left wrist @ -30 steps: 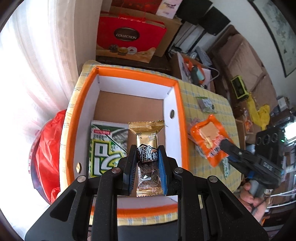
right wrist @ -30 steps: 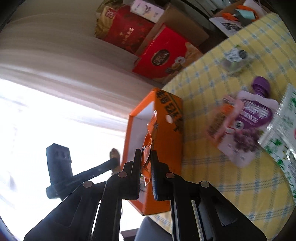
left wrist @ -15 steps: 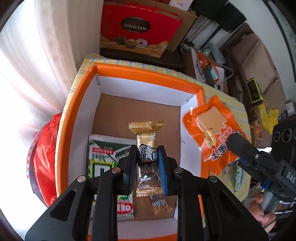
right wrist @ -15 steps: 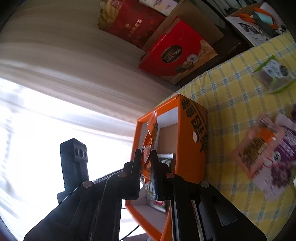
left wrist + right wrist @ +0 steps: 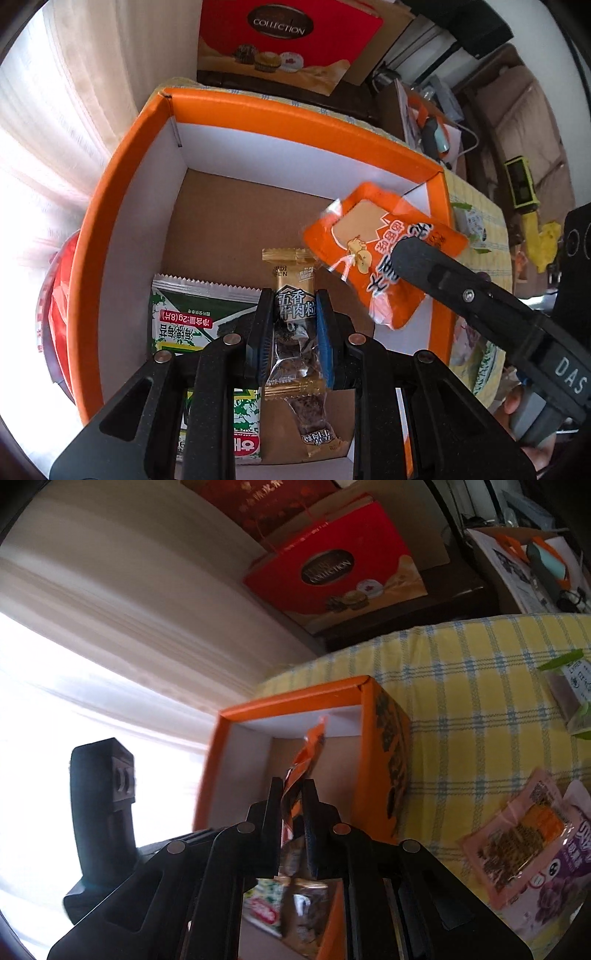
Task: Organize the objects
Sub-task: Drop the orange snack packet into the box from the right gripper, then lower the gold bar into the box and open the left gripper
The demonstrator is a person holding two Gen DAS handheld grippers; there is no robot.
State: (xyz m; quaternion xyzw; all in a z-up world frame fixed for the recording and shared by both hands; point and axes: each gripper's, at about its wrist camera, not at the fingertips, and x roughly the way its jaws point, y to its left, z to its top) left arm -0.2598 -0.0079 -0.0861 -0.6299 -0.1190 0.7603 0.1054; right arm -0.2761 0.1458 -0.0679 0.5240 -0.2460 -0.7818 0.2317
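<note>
An orange cardboard box (image 5: 295, 110) with white inner walls stands open under both grippers. My left gripper (image 5: 291, 299) is shut on a gold beef snack packet (image 5: 293, 273) and hangs low inside the box. On the box floor lie a green seaweed packet (image 5: 192, 314) and a second gold packet (image 5: 314, 421). My right gripper (image 5: 293, 786) holds an orange snack packet (image 5: 308, 753) by its lower edge over the box's right side. Its jaws are opening, with the packet still pinched between them. In the left wrist view that orange packet (image 5: 369, 236) hangs above the right wall.
The box sits on a yellow checked cloth (image 5: 480, 701). A pink packet (image 5: 517, 827), a purple pouch (image 5: 561, 878) and a green-edged packet (image 5: 569, 686) lie on the cloth to the right. A red gift bag (image 5: 288, 40) stands behind the box, beside a curtain.
The left gripper has sunk deeper into the box with the gold packet. The right gripper has carried the orange packet from beside the box to over its right wall.
</note>
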